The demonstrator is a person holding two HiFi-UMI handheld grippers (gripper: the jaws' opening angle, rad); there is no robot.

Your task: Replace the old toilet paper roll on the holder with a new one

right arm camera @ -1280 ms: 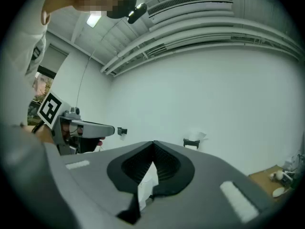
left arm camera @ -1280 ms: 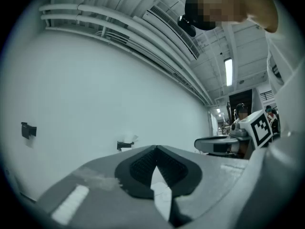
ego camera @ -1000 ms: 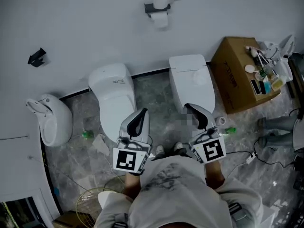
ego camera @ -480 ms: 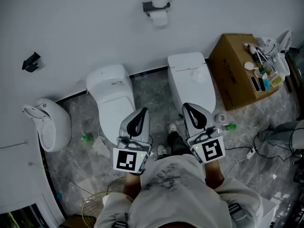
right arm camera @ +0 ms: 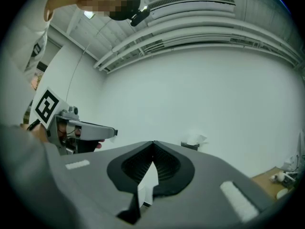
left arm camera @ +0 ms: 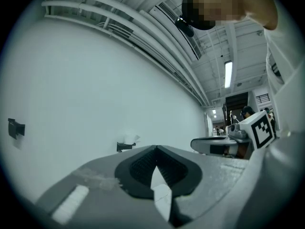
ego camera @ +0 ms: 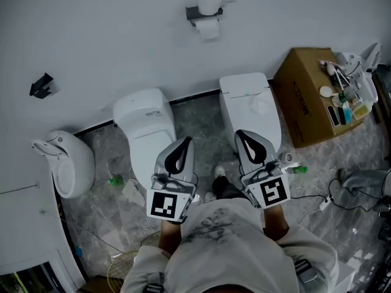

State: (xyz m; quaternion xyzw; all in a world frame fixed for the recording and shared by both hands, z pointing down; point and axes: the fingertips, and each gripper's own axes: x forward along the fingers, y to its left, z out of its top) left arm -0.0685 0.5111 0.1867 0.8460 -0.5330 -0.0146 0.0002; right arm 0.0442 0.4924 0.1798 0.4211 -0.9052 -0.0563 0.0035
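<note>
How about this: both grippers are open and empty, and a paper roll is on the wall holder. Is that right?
Not quite. The grippers are shut, not open. The left gripper has its jaws together in the left gripper view, and the right gripper likewise in the right gripper view. Both are empty, and a paper roll is on the wall holder.

The toilets [ego camera: 145,127] look shiny, smooth and white, the floor [ego camera: 197,119] is shiny grey stone, the box [ego camera: 303,99] is dull brown cardboard, the wall [ego camera: 110,35] is smooth and dull, and the roll [ego camera: 209,29] is soft white paper.
</note>
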